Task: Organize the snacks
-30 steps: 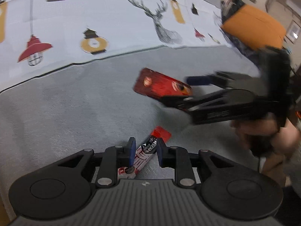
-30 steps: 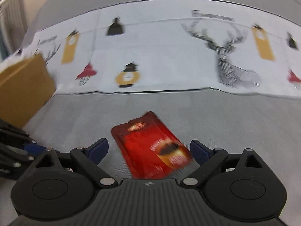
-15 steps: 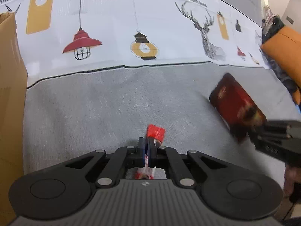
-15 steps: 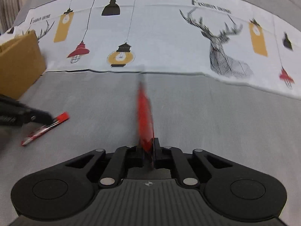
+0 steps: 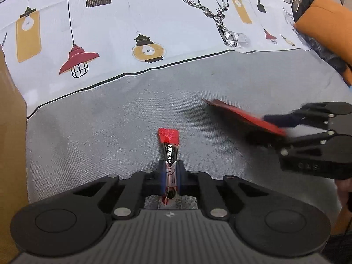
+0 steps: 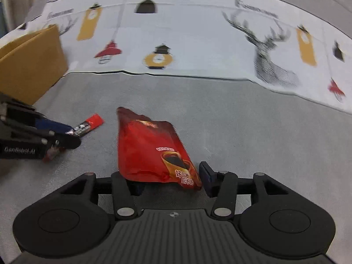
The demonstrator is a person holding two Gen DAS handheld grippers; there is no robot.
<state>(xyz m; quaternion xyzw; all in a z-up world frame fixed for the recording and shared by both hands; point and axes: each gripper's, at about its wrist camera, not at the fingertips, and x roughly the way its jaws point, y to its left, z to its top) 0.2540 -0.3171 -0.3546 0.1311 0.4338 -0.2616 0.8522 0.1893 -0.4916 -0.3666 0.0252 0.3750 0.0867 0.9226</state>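
Observation:
A thin Nescafé stick (image 5: 170, 151) with a red end juts forward from my left gripper (image 5: 170, 169), which is shut on it just above the grey fabric. In the right wrist view that stick (image 6: 90, 123) and the left gripper (image 6: 70, 135) are at the left. A red coffee pouch (image 6: 149, 147) lies face up across the gap of my right gripper (image 6: 169, 178). Its jaws are opening, and the right finger (image 6: 206, 176) stands clear of the pouch edge. The left finger is hidden under the pouch. In the left wrist view the pouch (image 5: 237, 114) is blurred between the right gripper's (image 5: 259, 127) fingers.
A brown cardboard box (image 6: 30, 66) stands at the left; its wall (image 5: 8, 132) fills the left edge of the left wrist view. A white cloth printed with lamps and a deer (image 5: 154, 22) covers the far side. An orange cushion (image 5: 325, 22) sits far right.
My left gripper closed on the stick and keeps it. My right gripper closed on the pouch, held it edge-on, then parted its jaws; the pouch now shows its face.

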